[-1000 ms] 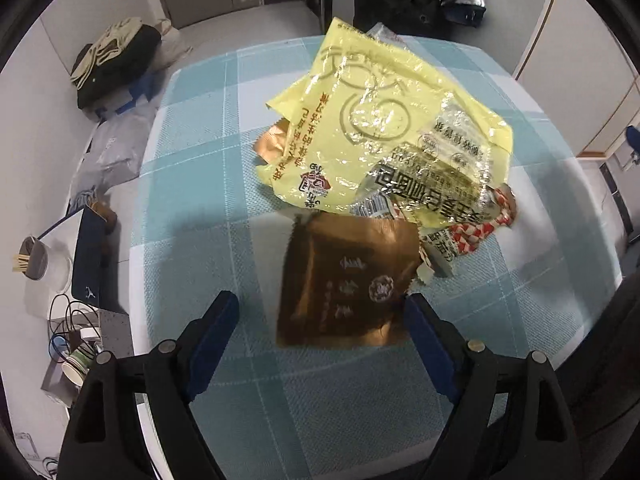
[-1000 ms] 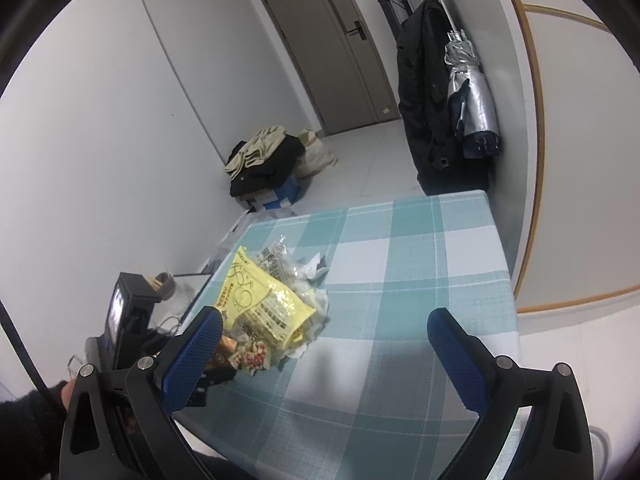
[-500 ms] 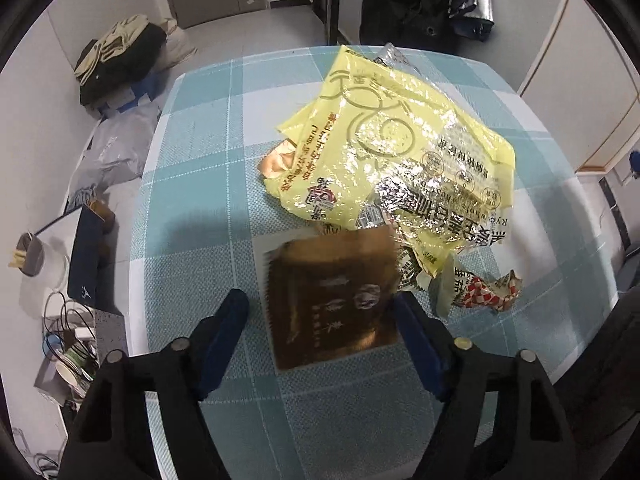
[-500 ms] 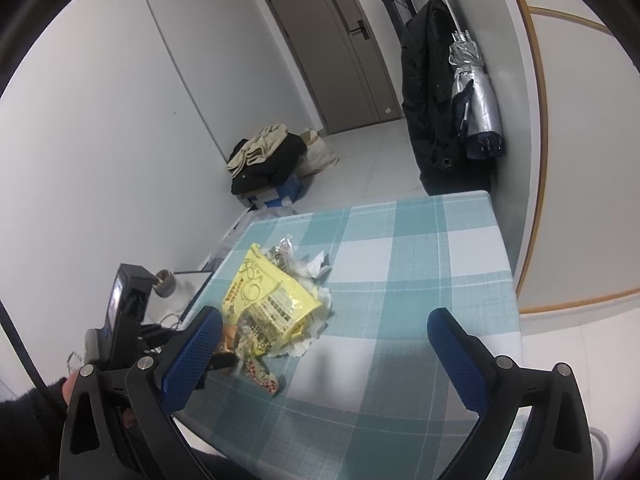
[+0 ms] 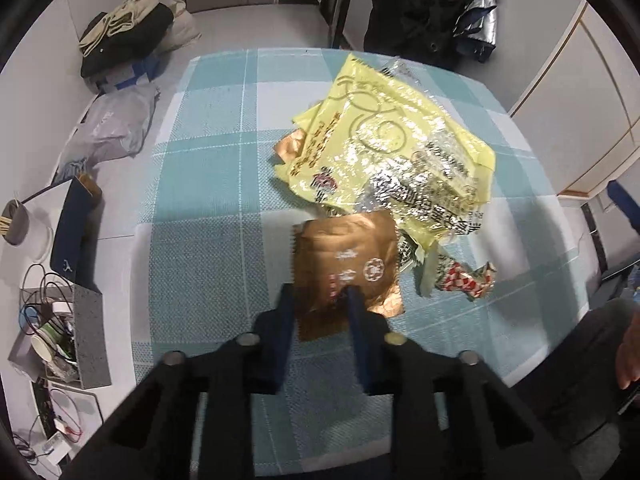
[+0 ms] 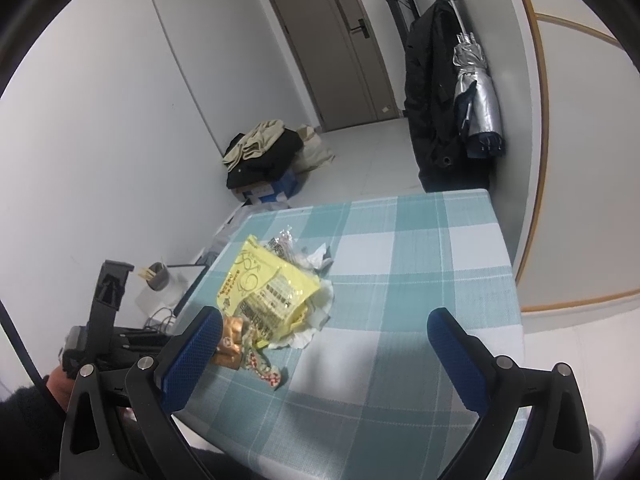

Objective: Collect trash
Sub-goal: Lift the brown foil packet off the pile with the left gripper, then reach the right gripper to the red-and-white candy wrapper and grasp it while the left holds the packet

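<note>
You are pinching the brown wrapper (image 5: 344, 268), your left gripper (image 5: 320, 300) having just been closing on its near edge, at the heap's near side; the yellow bag (image 5: 392, 148) and red-checked wrapper (image 5: 464, 280) are still lying uncollected on the teal checked tablecloth (image 5: 208, 216), your right gripper (image 6: 324, 344) hovering wide and empty, in a white-walled room with a grey door (image 6: 332, 48)

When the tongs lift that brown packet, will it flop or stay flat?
Probably flop: the brown packet looks thin, flat and already creased where the left tongs, just closing, pinch its edge. It seems empty, so likely very light. Its shiny foil may slip.
</note>
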`<state>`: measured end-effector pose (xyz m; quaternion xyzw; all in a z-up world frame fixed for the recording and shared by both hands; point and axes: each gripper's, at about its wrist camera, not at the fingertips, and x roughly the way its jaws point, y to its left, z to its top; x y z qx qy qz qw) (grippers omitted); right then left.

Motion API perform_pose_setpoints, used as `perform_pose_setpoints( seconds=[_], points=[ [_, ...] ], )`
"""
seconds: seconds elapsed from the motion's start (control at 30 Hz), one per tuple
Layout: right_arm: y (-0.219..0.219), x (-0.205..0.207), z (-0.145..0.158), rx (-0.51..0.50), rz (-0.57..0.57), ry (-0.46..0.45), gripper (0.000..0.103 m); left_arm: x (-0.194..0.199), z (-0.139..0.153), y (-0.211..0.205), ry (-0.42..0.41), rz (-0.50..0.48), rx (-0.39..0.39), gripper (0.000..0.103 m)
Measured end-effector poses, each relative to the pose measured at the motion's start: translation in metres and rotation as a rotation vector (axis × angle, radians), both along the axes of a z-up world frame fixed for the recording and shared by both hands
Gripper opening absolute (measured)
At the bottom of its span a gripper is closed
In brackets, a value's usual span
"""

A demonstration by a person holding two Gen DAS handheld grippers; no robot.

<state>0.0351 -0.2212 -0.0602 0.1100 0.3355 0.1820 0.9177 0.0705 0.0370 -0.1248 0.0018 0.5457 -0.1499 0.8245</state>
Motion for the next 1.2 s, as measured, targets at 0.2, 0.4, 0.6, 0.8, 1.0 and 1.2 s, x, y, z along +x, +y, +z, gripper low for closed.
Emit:
perform_pose_setpoints(
  seconds=[0.2,0.4,0.6,0.8,1.0,1.2],
  points=[
    [0.006,-0.005,-0.001,-0.035,0.0,-0.007,0.103,-0.001,0.008,0.007,-0.011,0.023,-0.082,0.001],
    [0.02,-0.009,-0.004,-0.076,0.048,-0.011,0.103,-0.007,0.024,0.011,-0.047,0.023,-0.175,0.0],
    [0.048,-0.01,-0.016,-0.133,0.173,0.021,0.095,-0.016,0.037,0.015,-0.083,0.013,-0.22,0.0],
    [0.081,0.003,-0.037,-0.235,0.29,0.083,0.073,-0.018,0.042,0.021,-0.108,0.026,-0.23,0.0],
    [0.112,0.01,-0.056,-0.334,0.413,0.1,0.058,-0.007,0.03,0.028,-0.051,0.079,-0.218,0.0],
    [0.125,0.018,-0.068,-0.392,0.46,0.096,0.037,-0.003,0.026,0.035,-0.062,0.138,-0.185,0.063]
  ],
)
